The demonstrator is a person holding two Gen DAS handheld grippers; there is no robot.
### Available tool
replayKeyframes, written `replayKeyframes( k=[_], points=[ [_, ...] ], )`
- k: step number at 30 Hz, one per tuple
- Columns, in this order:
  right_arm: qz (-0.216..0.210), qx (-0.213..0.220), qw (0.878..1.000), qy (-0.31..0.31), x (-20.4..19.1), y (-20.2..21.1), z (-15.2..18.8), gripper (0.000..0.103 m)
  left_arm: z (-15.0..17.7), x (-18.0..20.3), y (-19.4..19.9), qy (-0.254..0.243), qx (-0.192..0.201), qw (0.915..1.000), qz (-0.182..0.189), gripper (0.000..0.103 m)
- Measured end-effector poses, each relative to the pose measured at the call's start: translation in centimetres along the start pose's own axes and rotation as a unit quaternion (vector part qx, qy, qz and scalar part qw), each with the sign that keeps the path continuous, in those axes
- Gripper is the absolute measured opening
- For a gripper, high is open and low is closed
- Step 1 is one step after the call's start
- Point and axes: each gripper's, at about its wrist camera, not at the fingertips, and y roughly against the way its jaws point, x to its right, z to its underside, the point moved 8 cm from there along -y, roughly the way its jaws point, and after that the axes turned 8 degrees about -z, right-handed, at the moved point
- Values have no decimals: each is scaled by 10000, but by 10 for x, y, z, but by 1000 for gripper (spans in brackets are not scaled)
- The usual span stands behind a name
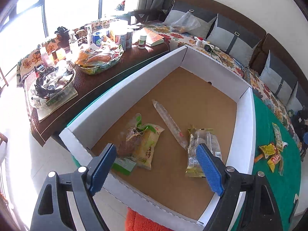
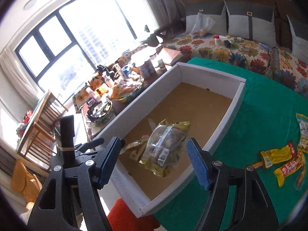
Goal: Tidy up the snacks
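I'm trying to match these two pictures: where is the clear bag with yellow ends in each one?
Left wrist view: the clear bag with yellow ends lies lower right in the white box, partly behind a blue claw finger.
Right wrist view: the bag lies centre frame, between the fingers.
Shared landmark: the green cloth.

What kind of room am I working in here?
Most likely a home living room. A sofa with a floral cover and grey cushions runs along the wall, a cluttered dark coffee table stands by a big window, and the cardboard box sits on a green cloth.
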Motion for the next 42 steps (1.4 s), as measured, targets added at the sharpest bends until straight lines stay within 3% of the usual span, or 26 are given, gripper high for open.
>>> replayKeyframes(
  k=[2,5,8,10,13,17,22,28,31,34,42],
  points=[
    [276,-22,9996,-62,31,6,20,75,10,-1,1,36,-2,10000,80,84],
    [1029,-148,9945,-153,101,25,67,75,22,23,11,-110,29,9990,424,84],
    [2048,-442,9775,-237,186,56,130,75,34,73,32,-465,123,9947,904,84],
    [2598,-530,9632,-435,236,88,171,74,47,116,45,-779,150,9890,1247,86],
    [3142,-323,9439,-966,294,145,221,74,75,186,57,-1270,118,9761,1762,98],
    [3635,175,9181,-1569,342,205,256,74,132,269,43,-1946,-186,9595,2030,101],
    [3778,524,9038,-1943,366,227,277,75,185,326,-2,-2730,-349,9479,1604,100],
    [3928,579,9005,-1772,364,224,275,79,191,349,-37,-3101,-4,9429,1215,100],
    [3925,594,8995,-1825,366,226,279,82,198,356,-56,-3276,-76,9388,1063,100],
    [3935,591,8992,-1818,365,226,281,83,198,354,-59,-3146,112,9425,1122,103],
    [3936,594,8992,-1816,365,228,284,84,198,353,-59,-3138,169,9425,1138,103]
  ],
)
